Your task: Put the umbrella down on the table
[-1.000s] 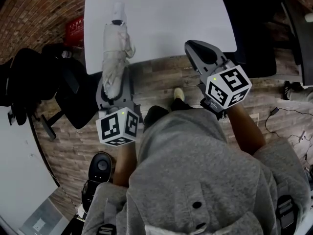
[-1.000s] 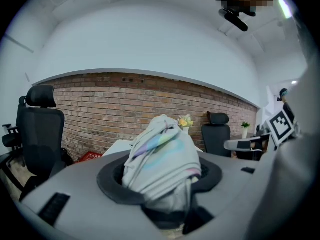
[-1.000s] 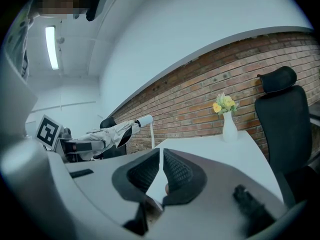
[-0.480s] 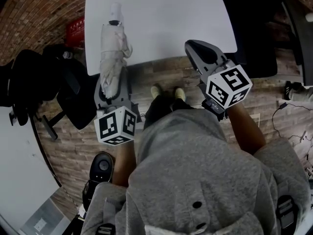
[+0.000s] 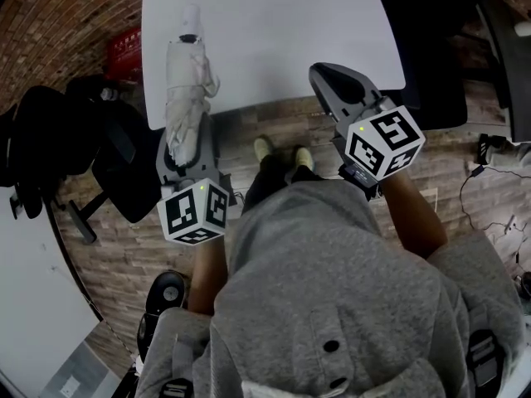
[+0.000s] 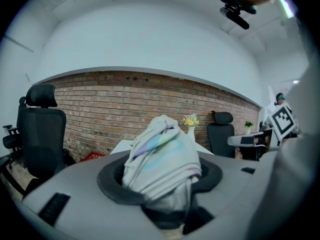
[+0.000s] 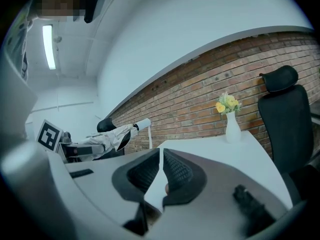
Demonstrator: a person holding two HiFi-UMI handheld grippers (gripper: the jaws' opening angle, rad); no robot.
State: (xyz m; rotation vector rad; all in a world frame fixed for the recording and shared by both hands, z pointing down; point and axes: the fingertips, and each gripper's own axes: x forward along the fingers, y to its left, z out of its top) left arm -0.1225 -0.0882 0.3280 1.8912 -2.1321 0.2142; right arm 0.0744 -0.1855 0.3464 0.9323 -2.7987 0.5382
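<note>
Head view: high above person, facing steeply down onto white table [image 5: 282, 31], left gripper [image 5: 184, 143], right gripper [image 5: 328, 77]. Left gripper view: low, close behind own jaws, facing brick wall [image 6: 100, 104]. Right gripper view: likewise, looking across table. All three share table, umbrella [image 5: 187, 73].

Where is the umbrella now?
Head view, left side: the umbrella is clamped in the left hand-held gripper, pointing forward over the table's left edge.

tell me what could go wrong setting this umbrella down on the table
The umbrella hangs near the left edge of the table, with its gripped end off the near edge; released here, it might tip or roll off.
Its loose fabric bunches inside the left tongs and could snag as they open.
A flower vase stands farther along the table; sliding forward might knock it.
</note>
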